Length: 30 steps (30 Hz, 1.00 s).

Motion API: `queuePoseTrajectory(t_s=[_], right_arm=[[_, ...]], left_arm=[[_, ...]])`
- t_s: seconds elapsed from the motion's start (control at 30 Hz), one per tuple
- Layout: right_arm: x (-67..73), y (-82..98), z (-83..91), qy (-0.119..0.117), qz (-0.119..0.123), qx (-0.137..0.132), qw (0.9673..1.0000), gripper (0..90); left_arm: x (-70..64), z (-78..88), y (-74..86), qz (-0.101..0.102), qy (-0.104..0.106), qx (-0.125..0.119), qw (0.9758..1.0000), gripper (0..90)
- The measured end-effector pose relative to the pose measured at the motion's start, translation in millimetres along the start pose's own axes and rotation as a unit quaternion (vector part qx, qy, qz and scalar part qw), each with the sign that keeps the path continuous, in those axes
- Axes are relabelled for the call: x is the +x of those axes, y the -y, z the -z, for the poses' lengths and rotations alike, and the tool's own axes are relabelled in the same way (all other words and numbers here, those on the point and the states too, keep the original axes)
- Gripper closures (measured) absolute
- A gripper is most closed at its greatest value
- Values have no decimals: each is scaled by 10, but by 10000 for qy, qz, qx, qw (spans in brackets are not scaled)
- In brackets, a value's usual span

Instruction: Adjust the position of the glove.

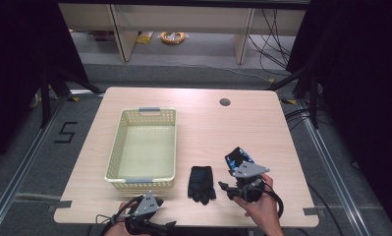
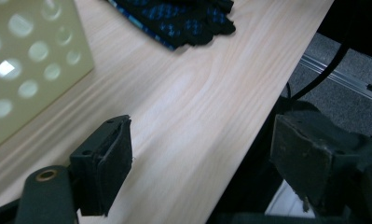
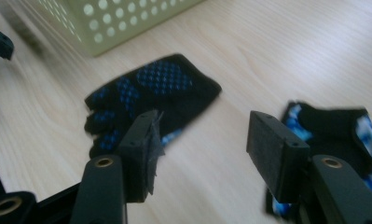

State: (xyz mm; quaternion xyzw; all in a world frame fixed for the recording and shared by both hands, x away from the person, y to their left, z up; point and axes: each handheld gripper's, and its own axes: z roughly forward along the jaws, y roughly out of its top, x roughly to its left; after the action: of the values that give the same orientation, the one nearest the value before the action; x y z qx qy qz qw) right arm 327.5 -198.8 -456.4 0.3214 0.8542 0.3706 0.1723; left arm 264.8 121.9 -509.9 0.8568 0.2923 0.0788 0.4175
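A black glove with blue dots lies flat on the wooden table, right of the pale yellow basket. A second black glove with blue and white patches lies further right, partly under my right gripper. In the right gripper view that gripper stands open over bare wood between the two gloves, nothing between its pads. My left gripper is open at the table's near edge, in front of the basket, holding nothing.
The basket is empty, with grey handles at its far and near ends. A round cable hole sits at the table's far right. Dark curtains and metal rails flank the table; cables trail on the floor at the right.
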Motion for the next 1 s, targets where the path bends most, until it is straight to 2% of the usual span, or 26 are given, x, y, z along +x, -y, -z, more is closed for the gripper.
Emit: queuePoseTrajectory(t_s=[0.03,0.07,0.1,0.13,0.17,0.23,0.3,0.33,0.37,0.4,0.47,0.5,0.53,0.57,0.6,0.67,0.7,0.73,0.8,0.83,0.9,0.93,0.97,1.0], right_arm=[[0,-58,-54,-81,22,35,10000,466],[5,-100,-96,-102,15,37,9999,483],[-7,-132,-132,-131,86,19,9999,493],[-14,-171,-168,-158,106,66,9998,501],[-17,-215,-217,-157,102,119,9998,509],[-44,-277,-287,-178,237,169,9994,526],[-57,-348,-380,-224,235,224,9992,551],[-63,-378,-428,-240,231,205,9992,564],[-75,-413,-468,-316,222,236,9990,572],[-82,-443,-514,-371,208,251,9988,587],[-100,-494,-613,-481,222,320,9981,614],[-100,-517,-658,-478,217,366,9979,623],[-105,-542,-715,-517,251,469,9972,627],[-103,-548,-766,-503,253,434,9975,631],[-104,-563,-812,-524,254,469,9972,632],[-105,-582,-895,-530,272,577,9966,637],[-98,-598,-951,-572,205,702,9957,637],[-98,-598,-951,-572,205,702,9957,637],[-111,-601,-998,-601,270,725,9952,637],[-124,-607,-1002,-609,326,788,9945,639],[-130,-598,-1046,-692,302,749,9943,642],[-126,-596,-1069,-623,263,762,9948,644],[-134,-595,-1072,-710,284,861,9933,645],[-128,-593,-1091,-678,265,872,9935,646]], left_arm=[[-11,-33,-23,1,1,-93,10000,207],[-8,-40,-40,-9,-11,-20,10000,208],[12,-54,-68,-179,-36,17,9998,209],[16,-86,-96,-163,-14,-34,9999,213],[22,-107,-114,-89,-56,14,9999,222],[27,-155,-154,-58,-74,-39,9999,231],[22,-200,-193,12,-66,-97,9999,251],[48,-202,-223,-181,-48,-25,9998,257],[38,-227,-237,-51,-76,-69,9999,261],[53,-237,-262,-135,-118,-53,9998,271],[43,-258,-298,-84,-142,-69,9998,301],[45,-271,-325,-190,-141,-76,9997,303],[43,-281,-338,-192,-142,-70,9997,312],[30,-312,-349,-119,-150,-112,9998,319],[44,-329,-369,-248,-192,-47,9995,319],[31,-383,-390,-124,-210,-23,9997,318],[44,-397,-411,-235,-161,13,9996,315],[24,-412,-415,-82,-168,-4,9998,315],[32,-441,-449,-245,-228,42,9994,307],[29,-462,-456,-200,-256,60,9995,302],[34,-509,-468,-208,-313,128,9992,297],[29,-541,-474,-167,-321,190,9992,297],[23,-557,-482,-169,-313,186,9992,297],[27,-571,-491,-197,-344,220,9990,297]])
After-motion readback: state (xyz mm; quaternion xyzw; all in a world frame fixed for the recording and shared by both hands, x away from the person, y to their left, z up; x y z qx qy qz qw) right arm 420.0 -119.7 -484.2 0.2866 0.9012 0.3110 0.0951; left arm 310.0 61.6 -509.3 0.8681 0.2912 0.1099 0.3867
